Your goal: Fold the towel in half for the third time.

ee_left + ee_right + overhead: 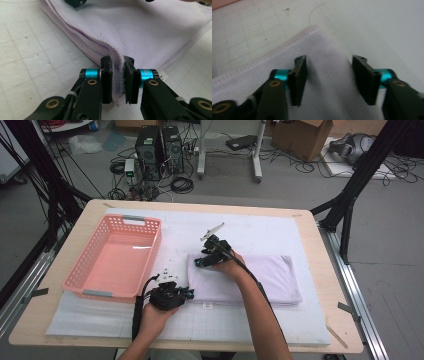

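Our two grippers nearest, left gripper clamping the one folded towel's near corner, right gripper jaws parted astride its far corner, one pink basket holding nothing we can see.

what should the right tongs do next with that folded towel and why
Probably close the right tongs on the far corner of the folded pale lilac cloth towel. The left tongs already pinch the layered near corner, while the right jaws straddle their corner with a gap on both sides and nothing gripped. With both corners held, the towel could be lifted evenly, perhaps toward the pink plastic basket.
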`<state>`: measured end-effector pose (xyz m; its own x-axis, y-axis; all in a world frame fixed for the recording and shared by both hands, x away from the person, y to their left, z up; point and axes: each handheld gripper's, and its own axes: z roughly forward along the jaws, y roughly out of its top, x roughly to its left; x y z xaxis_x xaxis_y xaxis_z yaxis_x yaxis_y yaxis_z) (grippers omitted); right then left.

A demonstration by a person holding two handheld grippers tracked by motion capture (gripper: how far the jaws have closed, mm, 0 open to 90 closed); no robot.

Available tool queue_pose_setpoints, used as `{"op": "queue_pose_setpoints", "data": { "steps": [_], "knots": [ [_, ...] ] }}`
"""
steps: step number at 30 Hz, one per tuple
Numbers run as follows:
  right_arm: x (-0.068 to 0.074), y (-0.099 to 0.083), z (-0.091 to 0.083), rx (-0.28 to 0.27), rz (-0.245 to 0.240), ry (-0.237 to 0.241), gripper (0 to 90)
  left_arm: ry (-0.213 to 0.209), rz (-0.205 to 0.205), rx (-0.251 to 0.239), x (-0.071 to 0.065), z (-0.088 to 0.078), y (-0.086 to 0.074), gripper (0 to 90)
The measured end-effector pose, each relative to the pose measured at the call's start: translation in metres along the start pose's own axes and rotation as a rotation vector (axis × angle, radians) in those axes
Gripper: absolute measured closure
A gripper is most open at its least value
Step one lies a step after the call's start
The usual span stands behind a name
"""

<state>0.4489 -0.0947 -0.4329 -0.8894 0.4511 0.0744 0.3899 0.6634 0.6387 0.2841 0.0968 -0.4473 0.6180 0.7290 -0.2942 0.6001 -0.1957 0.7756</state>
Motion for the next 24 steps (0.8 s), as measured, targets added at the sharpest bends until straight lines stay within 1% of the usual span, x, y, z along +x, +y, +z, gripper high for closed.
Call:
{"op": "queue_pose_setpoints", "data": {
  "steps": [1, 2, 3, 4, 5, 6, 7, 8, 9, 10, 11, 13, 15, 16, 17, 18, 19, 20, 21, 22, 23, 24],
  "knots": [
    [0.002, 0.003, 0.000, 0.015, -0.004, 0.011, 62.9, 0.003, -0.005, -0.006, 0.000, -0.002, 0.000, 78.9],
    [0.002, 0.003, 0.000, 0.015, -0.004, 0.011, 62.9, 0.008, -0.007, -0.010, 0.001, -0.003, 0.001, 78.9],
    [0.004, 0.005, 0.000, 0.021, -0.020, 0.018, 71.7, 0.010, -0.010, -0.015, 0.001, -0.005, 0.001, 79.0],
    [0.010, 0.008, 0.001, 0.018, -0.045, -0.004, 78.4, 0.010, -0.016, -0.030, 0.002, -0.008, 0.003, 79.2],
    [0.012, 0.008, 0.001, 0.016, -0.061, -0.016, 79.3, 0.010, -0.016, -0.030, 0.002, -0.008, 0.003, 79.2],
    [0.014, 0.009, 0.001, 0.009, -0.069, -0.019, 79.6, 0.008, -0.025, -0.042, 0.001, -0.009, 0.003, 79.3],
    [0.016, 0.010, 0.001, -0.004, -0.068, -0.019, 79.7, 0.009, -0.027, -0.053, 0.001, -0.010, 0.004, 79.2],
    [0.016, 0.010, 0.001, -0.004, -0.068, -0.019, 79.7, 0.013, -0.025, -0.066, 0.000, -0.012, 0.005, 79.2],
    [0.017, 0.012, 0.000, -0.018, -0.067, -0.011, 79.8, 0.012, -0.027, -0.080, -0.002, -0.013, 0.006, 79.2],
    [0.018, 0.014, -0.004, -0.044, -0.074, -0.010, 79.7, 0.010, -0.023, -0.108, -0.004, -0.018, 0.010, 79.2],
    [0.018, 0.015, -0.008, -0.063, -0.066, -0.006, 79.8, 0.010, -0.023, -0.108, -0.004, -0.018, 0.010, 79.2],
    [0.015, 0.015, -0.017, -0.111, -0.051, 0.006, 79.7, 0.006, -0.016, -0.128, -0.004, -0.021, 0.013, 79.2],
    [0.011, 0.016, -0.027, -0.154, -0.021, 0.018, 79.7, -0.002, -0.024, -0.151, -0.004, -0.023, 0.015, 79.3],
    [0.009, 0.016, -0.031, -0.178, -0.020, 0.016, 79.7, -0.009, -0.032, -0.163, -0.004, -0.024, 0.017, 79.3],
    [0.008, 0.016, -0.036, -0.195, -0.020, 0.014, 79.8, -0.009, -0.032, -0.163, -0.004, -0.024, 0.017, 79.3],
    [0.008, 0.016, -0.040, -0.208, -0.012, 0.017, 79.8, -0.016, -0.035, -0.171, -0.005, -0.024, 0.019, 79.3],
    [0.006, 0.015, -0.045, -0.218, -0.014, 0.016, 79.8, -0.022, -0.036, -0.181, -0.005, -0.024, 0.021, 79.3],
    [0.005, 0.015, -0.049, -0.228, -0.018, 0.009, 79.8, -0.035, -0.029, -0.193, -0.008, -0.024, 0.027, 79.3],
    [0.003, 0.014, -0.054, -0.237, -0.012, 0.009, 79.8, -0.035, -0.029, -0.193, -0.008, -0.024, 0.027, 79.3],
    [0.002, 0.012, -0.057, -0.251, -0.008, 0.008, 79.8, -0.048, -0.021, -0.206, -0.012, -0.022, 0.032, 79.3],
    [0.002, 0.012, -0.057, -0.251, -0.008, 0.008, 79.8, -0.048, -0.021, -0.206, -0.012, -0.022, 0.032, 79.3],
    [0.000, 0.011, -0.061, -0.260, -0.007, 0.006, 79.8, -0.054, -0.022, -0.212, -0.013, -0.020, 0.034, 79.3]
  ]
}}
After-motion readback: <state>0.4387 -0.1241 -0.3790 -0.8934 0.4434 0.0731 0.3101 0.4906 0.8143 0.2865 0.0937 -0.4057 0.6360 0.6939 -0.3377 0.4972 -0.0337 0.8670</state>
